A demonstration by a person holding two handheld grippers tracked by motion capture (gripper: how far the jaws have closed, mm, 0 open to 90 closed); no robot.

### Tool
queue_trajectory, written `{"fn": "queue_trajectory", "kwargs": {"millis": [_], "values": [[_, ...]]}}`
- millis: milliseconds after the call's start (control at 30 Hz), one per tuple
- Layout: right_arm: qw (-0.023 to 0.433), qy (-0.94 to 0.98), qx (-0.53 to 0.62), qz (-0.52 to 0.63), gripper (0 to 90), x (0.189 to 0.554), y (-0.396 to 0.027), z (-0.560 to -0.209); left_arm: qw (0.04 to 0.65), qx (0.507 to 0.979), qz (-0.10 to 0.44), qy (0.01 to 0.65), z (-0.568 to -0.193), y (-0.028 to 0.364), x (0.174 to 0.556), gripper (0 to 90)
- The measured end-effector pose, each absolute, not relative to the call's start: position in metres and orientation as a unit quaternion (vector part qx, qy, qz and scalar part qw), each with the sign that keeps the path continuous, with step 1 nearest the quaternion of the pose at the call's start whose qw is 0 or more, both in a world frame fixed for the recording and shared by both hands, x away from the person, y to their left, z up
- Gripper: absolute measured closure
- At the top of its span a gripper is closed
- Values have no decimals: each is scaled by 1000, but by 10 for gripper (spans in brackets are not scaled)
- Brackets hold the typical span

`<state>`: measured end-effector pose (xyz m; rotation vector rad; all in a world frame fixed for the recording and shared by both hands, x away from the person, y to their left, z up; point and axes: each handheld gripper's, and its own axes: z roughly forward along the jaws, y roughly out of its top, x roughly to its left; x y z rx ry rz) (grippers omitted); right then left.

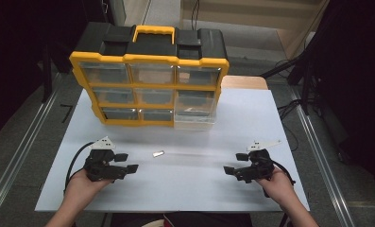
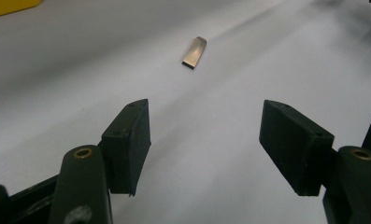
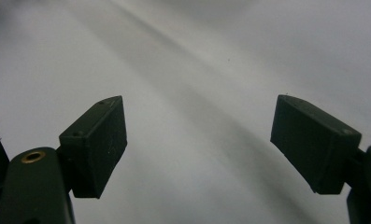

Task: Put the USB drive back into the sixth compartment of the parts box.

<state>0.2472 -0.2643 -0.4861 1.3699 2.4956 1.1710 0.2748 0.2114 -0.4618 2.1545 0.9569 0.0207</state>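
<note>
A small flat silver metal piece [image 1: 157, 153] lies on the white table [image 1: 185, 179], a little left of centre. My left gripper [image 1: 128, 161] rests low at the front left, held by a hand, jaws open and empty. In the left gripper view the metal piece [image 2: 195, 52] lies ahead of the open left gripper [image 2: 206, 140], beyond its jaws. My right gripper [image 1: 234, 163] sits at the front right, pointing toward the middle. In the right gripper view the right gripper [image 3: 199, 144] stands open over bare table.
A yellow and black organiser case [image 1: 149, 75] with clear drawers stands upright at the back of the table. One clear drawer [image 1: 194, 111] at its lower right is pulled out. Dark floor and metal rails flank the table.
</note>
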Motion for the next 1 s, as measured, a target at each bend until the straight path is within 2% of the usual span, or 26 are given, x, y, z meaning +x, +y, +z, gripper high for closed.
{"fn": "queue_trajectory", "kwargs": {"millis": [633, 867, 933, 1000], "values": [[35, 815, 440, 376, 168, 247, -264, -487, 386, 842, -1, 377, -463, 211, 276, 328], [34, 815, 439, 377, 168, 247, -264, -487, 403, 835, -3, 373, -461, 208, 279, 301], [34, 816, 436, 378, 168, 248, -264, -488, 409, 836, -13, 366, -461, 206, 281, 248], [34, 816, 436, 377, 167, 248, -264, -488, 411, 836, -23, 363, -462, 202, 283, 239]]}}
